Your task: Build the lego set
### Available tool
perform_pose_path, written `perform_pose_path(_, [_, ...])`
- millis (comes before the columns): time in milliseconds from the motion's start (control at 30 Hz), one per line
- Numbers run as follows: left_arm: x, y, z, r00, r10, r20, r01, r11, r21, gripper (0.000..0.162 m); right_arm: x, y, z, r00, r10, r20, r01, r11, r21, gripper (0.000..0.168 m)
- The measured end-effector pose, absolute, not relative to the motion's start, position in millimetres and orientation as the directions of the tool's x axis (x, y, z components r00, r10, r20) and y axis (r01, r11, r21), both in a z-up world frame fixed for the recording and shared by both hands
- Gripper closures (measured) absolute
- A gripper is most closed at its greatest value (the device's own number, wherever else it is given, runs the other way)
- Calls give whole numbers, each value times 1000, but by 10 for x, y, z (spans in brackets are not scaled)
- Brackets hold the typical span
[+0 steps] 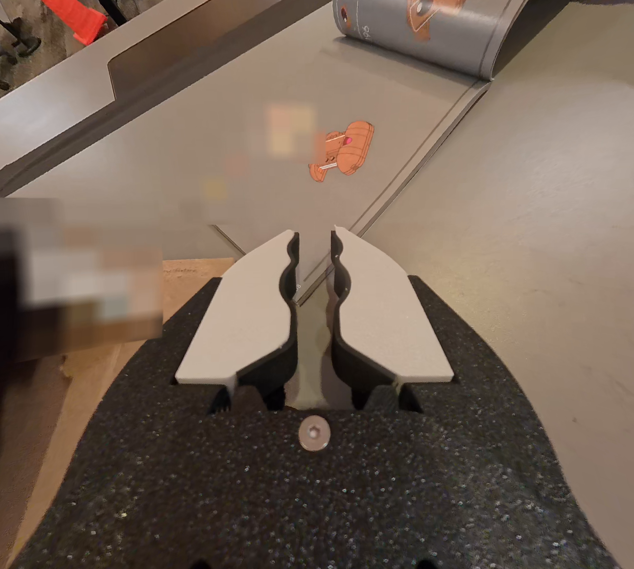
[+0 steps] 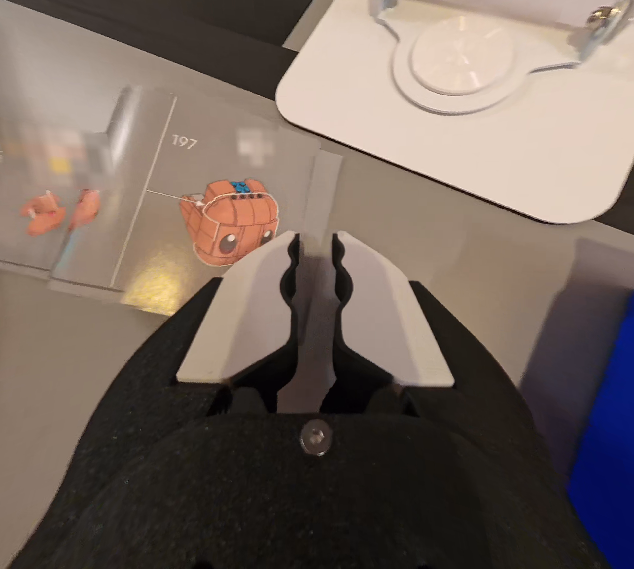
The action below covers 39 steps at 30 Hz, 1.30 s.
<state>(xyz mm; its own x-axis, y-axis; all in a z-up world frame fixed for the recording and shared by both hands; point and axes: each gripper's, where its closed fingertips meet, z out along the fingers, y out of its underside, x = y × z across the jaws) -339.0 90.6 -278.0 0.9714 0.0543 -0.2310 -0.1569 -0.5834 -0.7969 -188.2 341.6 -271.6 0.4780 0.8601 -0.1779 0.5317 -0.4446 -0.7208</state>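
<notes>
- One instruction booklet (image 1: 343, 147) is the only part of the lego set in sight; it lies open on the grey table (image 1: 514, 209), its pages printed with drawings of an orange brick model.
- In the left wrist view the booklet lies ahead of the left gripper (image 1: 315, 236) and slightly to its left, with the bottom corner of the open page showing in the gap between the fingers; a far page (image 1: 429, 3) curls up in an arch.
- The left gripper's jaws stand slightly apart, a narrow slot between them, with nothing gripped.
- In the right wrist view the booklet (image 2: 212, 181) lies ahead and to the left of the right gripper (image 2: 315, 238), its right-hand edge just beyond the fingertips.
- The right gripper's jaws also stand a narrow slot apart and hold nothing.
- A white stand base (image 2: 343, 113) with a round disc rests on the table beyond and right of the right gripper, close to the booklet's corner.
- A blue object (image 2: 610, 432) sits at the right edge, too cropped to identify.
- Beyond the table in the left view, an orange cone (image 1: 61, 3) stands on the floor.
</notes>
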Motion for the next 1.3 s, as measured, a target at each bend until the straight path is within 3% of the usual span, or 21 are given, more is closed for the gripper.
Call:
perform_pose_path(233, [-3383,893,-2722,970,60,-234,-164,-549,-820,145,-1824,3323,-2573,496,868,-30,552,-342,-761,128])
perform_pose_path(467, [-3351,896,-2644,973,53,-225,-167,-513,-842,144,-1780,2722,-2126,360,929,82,557,-144,-818,128])
perform_pose_path(667, [-3189,909,-2516,972,16,-236,-199,-482,-853,144,-1162,2070,-2081,223,961,165,611,-6,-791,128])
perform_pose_path(767, [-3062,921,-2473,967,-20,-254,-233,-470,-851,144,-556,1840,-2153,250,955,160,601,-23,-799,127])
perform_pose_path(1067, [-2618,977,-2450,958,-166,-235,-285,-426,-859,144,1702,1948,-2350,484,786,384,710,-96,-698,123])
perform_pose_path(1300, [-2459,994,-2421,957,-212,-200,-272,-400,-875,144,2699,2117,-2479,606,767,213,629,-298,-718,114])
